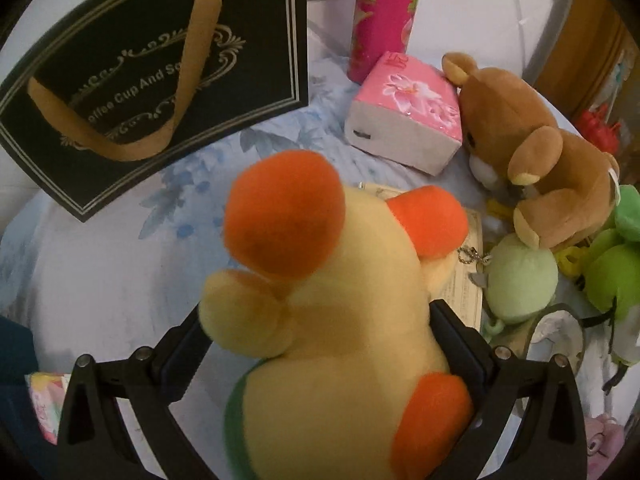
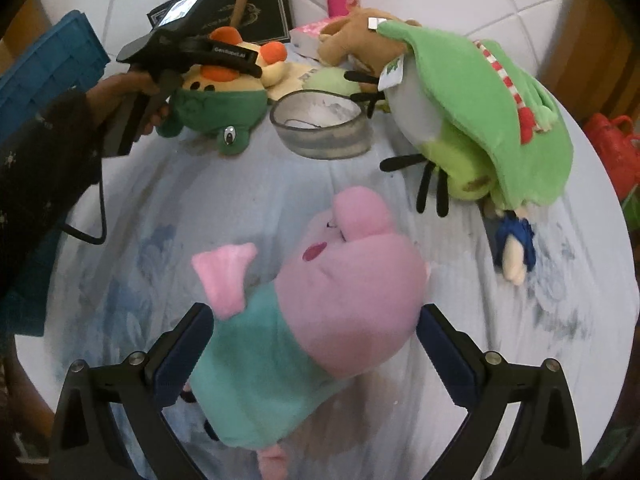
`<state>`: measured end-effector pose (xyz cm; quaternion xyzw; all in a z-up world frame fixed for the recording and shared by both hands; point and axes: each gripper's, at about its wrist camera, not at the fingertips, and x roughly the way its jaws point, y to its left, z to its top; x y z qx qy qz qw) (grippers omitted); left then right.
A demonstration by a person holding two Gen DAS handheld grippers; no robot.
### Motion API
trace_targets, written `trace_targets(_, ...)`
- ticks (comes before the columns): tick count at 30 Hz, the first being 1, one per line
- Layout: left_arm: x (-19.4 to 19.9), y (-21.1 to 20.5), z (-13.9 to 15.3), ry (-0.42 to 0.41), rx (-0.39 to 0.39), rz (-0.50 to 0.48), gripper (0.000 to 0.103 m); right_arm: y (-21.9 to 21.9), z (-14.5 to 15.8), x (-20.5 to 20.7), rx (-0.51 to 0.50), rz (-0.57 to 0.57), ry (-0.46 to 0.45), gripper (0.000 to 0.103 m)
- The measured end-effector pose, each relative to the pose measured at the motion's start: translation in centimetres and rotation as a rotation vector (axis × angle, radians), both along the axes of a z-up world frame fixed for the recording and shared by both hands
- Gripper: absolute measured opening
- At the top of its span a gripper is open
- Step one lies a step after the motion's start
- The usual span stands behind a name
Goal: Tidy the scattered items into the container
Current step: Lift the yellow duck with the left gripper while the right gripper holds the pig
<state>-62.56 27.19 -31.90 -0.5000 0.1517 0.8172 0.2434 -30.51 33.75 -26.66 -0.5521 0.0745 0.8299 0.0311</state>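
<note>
My left gripper (image 1: 320, 340) is shut on a yellow plush with orange feet and a green shell (image 1: 320, 320), held above the table; the same plush shows in the right wrist view (image 2: 224, 92). My right gripper (image 2: 316, 344) is shut on a pink pig plush in a teal shirt (image 2: 320, 300), just above the cloth. A blue crate (image 2: 48, 68) stands at the far left. A brown bear plush (image 1: 532, 152), a pale green plush ball (image 1: 520, 280) and a green hooded plush (image 2: 480, 128) lie on the table.
A black gift bag (image 1: 152, 80) stands at the back left, a pink can (image 1: 384, 16) and a pink tissue pack (image 1: 408, 116) behind. A grey ring-shaped strap (image 2: 320, 124) lies mid-table. A small blue-haired doll (image 2: 514, 248) lies right. The round table (image 2: 160, 240) has a blue floral cloth.
</note>
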Motion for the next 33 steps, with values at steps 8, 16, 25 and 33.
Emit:
trace_targets(8,0.8,-0.6,0.1,0.009,0.031,0.066,0.103,-0.7,-2.1,-1.6,0.058,-0.072,-0.089,0.103)
trace_targets(16,2.1,0.3,-0.2,0.056,-0.016,-0.006,0.103,3.0,-7.8,-6.5,0.031,-0.172,-0.321,0.103)
trace_targets(25,5.9,-0.5,1.3,0.197,0.045,-0.028,0.073,1.0,-4.5,-1.8,0.131,-0.073,0.057,0.088)
trace_targets(33,11.4,-5.6,3.8,0.31,0.167,0.045,0.067,2.4,-0.5,2.2,0.103,-0.101,0.229,0.085)
